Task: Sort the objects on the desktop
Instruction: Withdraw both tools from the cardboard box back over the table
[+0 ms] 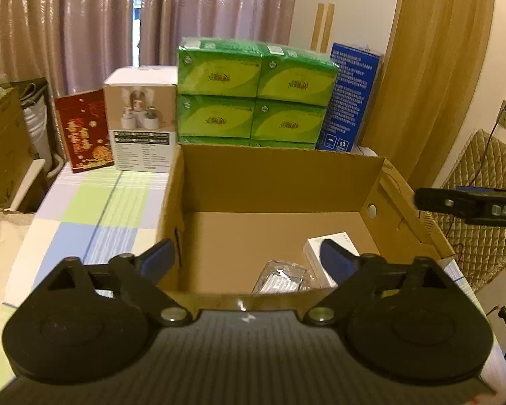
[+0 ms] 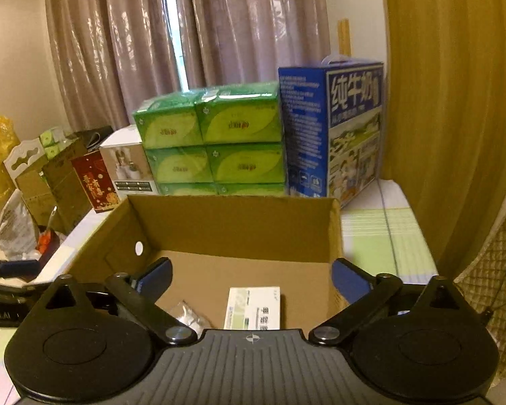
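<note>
While both hover at the cardboard box [image 1: 280, 182], left gripper [image 1: 249, 256] and right gripper [image 2: 251, 276] are spread, empty. White carton [image 2: 253, 307] and clear packet [image 1: 281, 276] lie inside.

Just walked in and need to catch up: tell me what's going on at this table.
A person is sorting desk items into an open cardboard box, holding a gripper in each hand. Both the left gripper and right gripper hover open and empty over the box's near edge. Inside lie a small white box and a clear plastic packet. Green tissue packs and a blue milk carton stand behind.
</note>
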